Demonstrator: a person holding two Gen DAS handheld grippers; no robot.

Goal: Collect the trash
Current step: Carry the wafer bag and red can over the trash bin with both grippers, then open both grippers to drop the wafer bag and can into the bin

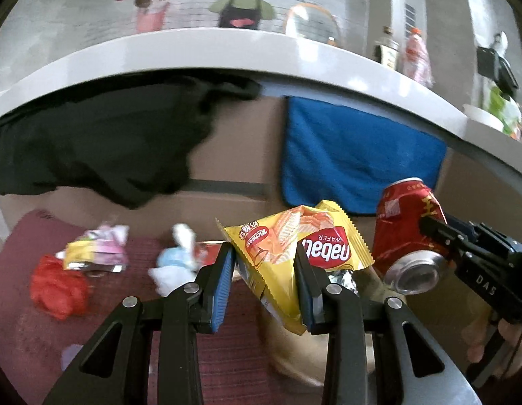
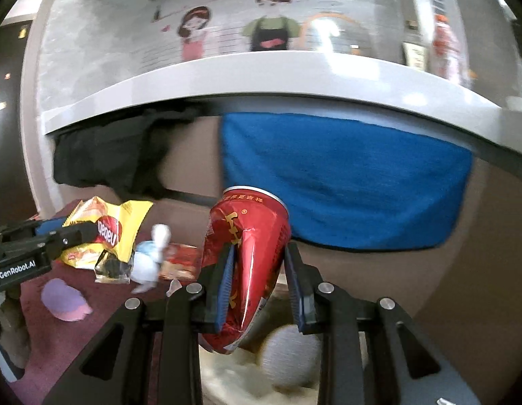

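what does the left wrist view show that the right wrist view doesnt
Only the left wrist view shows the red crumpled plastic and the pink and yellow packet on the maroon mat, plus the can's open end. Only the right wrist view shows a lilac scrap on the mat and a grey ball below the can. Both show the left gripper shut on the yellow wafer wrapper, the right gripper shut on the dented red can, the white and blue wad, the blue towel and the black cloth.
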